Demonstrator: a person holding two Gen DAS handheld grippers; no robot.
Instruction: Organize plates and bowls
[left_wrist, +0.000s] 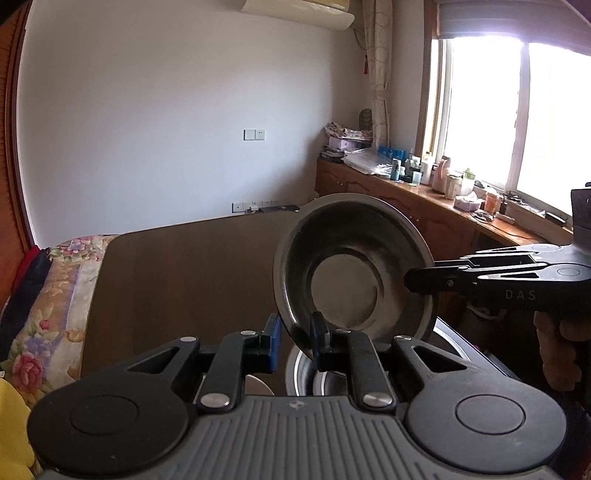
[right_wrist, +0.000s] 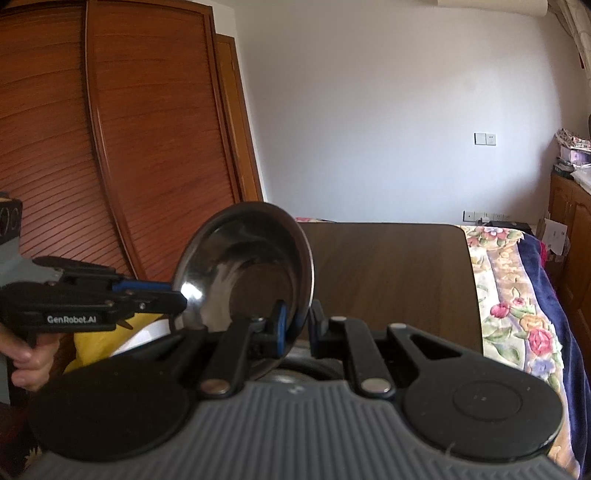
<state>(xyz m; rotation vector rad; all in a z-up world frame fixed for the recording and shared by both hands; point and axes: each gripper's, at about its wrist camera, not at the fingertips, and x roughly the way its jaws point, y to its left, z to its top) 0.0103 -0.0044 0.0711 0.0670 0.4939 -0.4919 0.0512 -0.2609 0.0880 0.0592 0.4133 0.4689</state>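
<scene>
Holding a steel bowl (left_wrist: 343, 280) tilted in the air above stacked bowls (left_wrist: 325, 380) at the worktop's (left_wrist: 184, 277) near edge, presumably to nest it. Clamped narrow on its rim with right tongs (right_wrist: 297, 328); steadied by left tongs (left_wrist: 295, 341), narrow astride the rim, pressure hard to tell.

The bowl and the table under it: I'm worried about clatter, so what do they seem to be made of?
The bowl looks like stainless steel: grey, shiny, with bright glints and reflections inside. The table looks like dark wood or wood-look laminate: a faint grain shows, with a dull sheen; which one I cannot tell.
</scene>
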